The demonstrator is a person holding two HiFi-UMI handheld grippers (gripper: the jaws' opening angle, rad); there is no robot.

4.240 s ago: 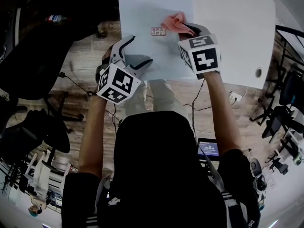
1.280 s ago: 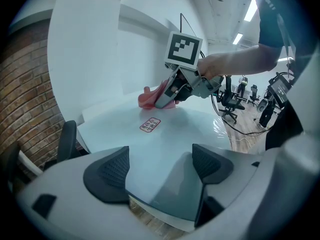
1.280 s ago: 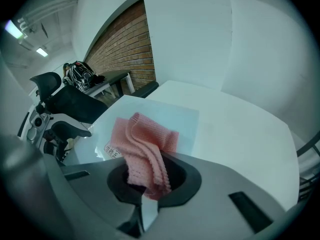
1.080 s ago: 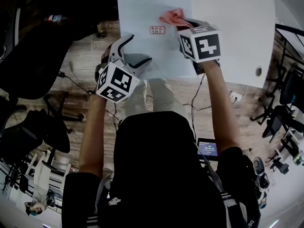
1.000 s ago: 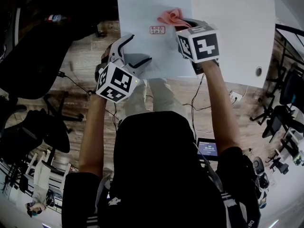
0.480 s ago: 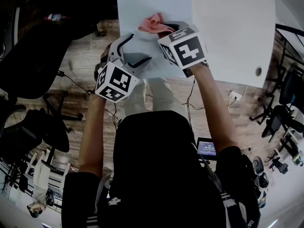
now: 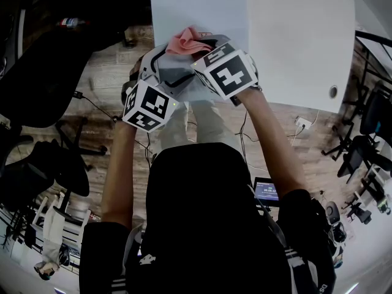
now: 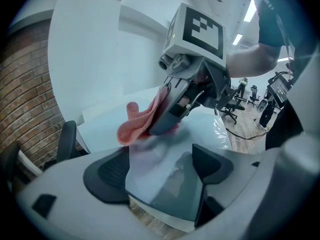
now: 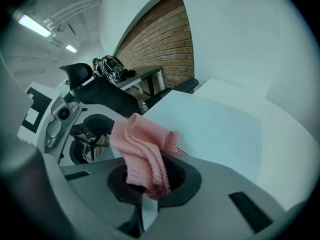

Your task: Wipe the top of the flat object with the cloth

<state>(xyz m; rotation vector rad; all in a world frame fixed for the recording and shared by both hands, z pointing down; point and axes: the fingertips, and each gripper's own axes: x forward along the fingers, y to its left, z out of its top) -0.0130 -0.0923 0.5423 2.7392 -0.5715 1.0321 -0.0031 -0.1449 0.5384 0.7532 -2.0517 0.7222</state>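
- Two jaws of the right gripper (image 7: pixel 207 41) pinch the pink cloth (image 7: pixel 185 40) tight on the white sheet (image 7: pixel 202 8).
- Left gripper (image 8: pixel 160 166) stands wide apart and empty, straddling the sheet's near edge.

1 pink cloth (image 7: pixel 184 40), 1 flat obj (image 7: pixel 202 8), 1 white tbl (image 7: pixel 300 35).

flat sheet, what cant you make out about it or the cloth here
Red mark on the sheet: head view, covered by the cloth and right gripper; right gripper view, only a sliver past the cloth, print unreadable.
Cloth touching the sheet or not: left gripper view, blurred there.
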